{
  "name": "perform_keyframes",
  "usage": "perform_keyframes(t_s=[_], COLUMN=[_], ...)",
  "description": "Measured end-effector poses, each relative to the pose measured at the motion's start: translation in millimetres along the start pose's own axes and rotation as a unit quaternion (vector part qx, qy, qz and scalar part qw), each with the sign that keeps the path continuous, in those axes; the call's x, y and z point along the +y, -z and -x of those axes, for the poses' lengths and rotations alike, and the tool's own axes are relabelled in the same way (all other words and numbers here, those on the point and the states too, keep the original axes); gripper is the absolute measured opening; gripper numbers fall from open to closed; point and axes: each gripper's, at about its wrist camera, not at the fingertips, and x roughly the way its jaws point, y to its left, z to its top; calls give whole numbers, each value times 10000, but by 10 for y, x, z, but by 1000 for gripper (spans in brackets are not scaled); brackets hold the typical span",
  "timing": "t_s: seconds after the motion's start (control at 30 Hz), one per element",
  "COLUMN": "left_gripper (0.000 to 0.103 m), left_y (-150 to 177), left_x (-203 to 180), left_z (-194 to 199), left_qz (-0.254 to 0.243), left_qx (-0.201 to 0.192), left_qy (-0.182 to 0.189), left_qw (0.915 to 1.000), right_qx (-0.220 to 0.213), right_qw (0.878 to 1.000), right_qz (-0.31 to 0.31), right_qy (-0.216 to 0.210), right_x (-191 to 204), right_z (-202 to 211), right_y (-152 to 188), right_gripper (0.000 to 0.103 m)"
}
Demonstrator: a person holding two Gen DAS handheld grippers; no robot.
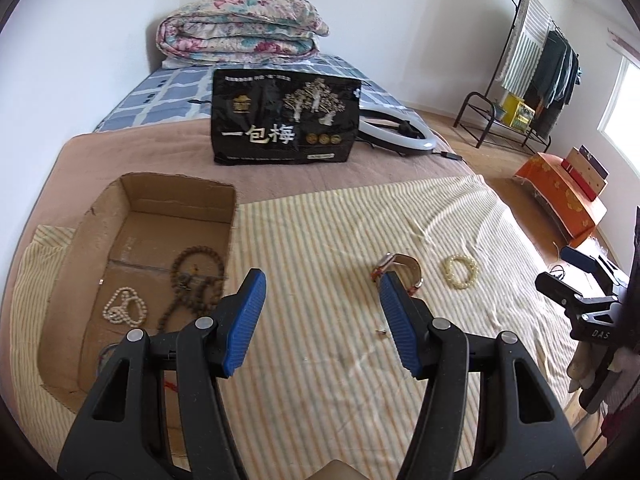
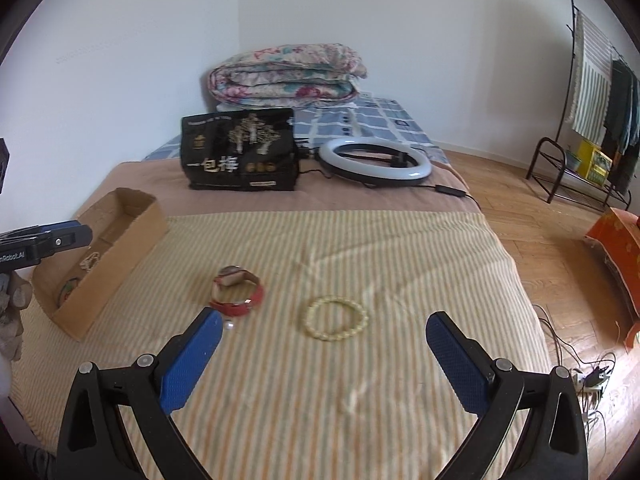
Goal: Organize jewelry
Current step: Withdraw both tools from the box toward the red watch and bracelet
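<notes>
A cardboard box (image 1: 100, 224) lies on the striped cloth at the left and holds a white pearl strand (image 1: 122, 306) and dark brown prayer beads (image 1: 196, 270). A red-strapped watch (image 1: 402, 272) and a pale yellow bead bracelet (image 1: 461, 271) rest on the cloth. My left gripper (image 1: 322, 298) hovers open and empty, its right pad just in front of the watch. In the right wrist view the watch (image 2: 238, 292) and bracelet (image 2: 337, 317) lie ahead of my right gripper (image 2: 324, 332), which is wide open and empty. The box (image 2: 116, 248) sits at the left there.
A black printed bag (image 1: 284, 118) and a ring light (image 2: 374, 160) stand further back on the bed, with a folded floral quilt (image 1: 240, 28) behind. To the right are wooden floor, an orange box (image 1: 560, 200), a clothes rack (image 2: 592, 120) and cables (image 2: 588, 376).
</notes>
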Motion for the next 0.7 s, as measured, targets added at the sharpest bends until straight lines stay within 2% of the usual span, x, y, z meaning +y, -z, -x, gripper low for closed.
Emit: perform_keyframes(t_s=[0.37,0.7], left_gripper=[61,61], left_y=[62,255], left_x=[-350,-429], left_z=[-433,-785], left_qz=[-154,-167], left_qx=[309,666], left_qy=[118,177], left_qw=[9993,9975], right_qx=[384,607], right_qw=[9991,9981], right_qz=[-174,-64], right_qy=[45,-111], right_x=[-368,-339], right_z=[-323,-582], right_y=[167,334], right_gripper=[103,102])
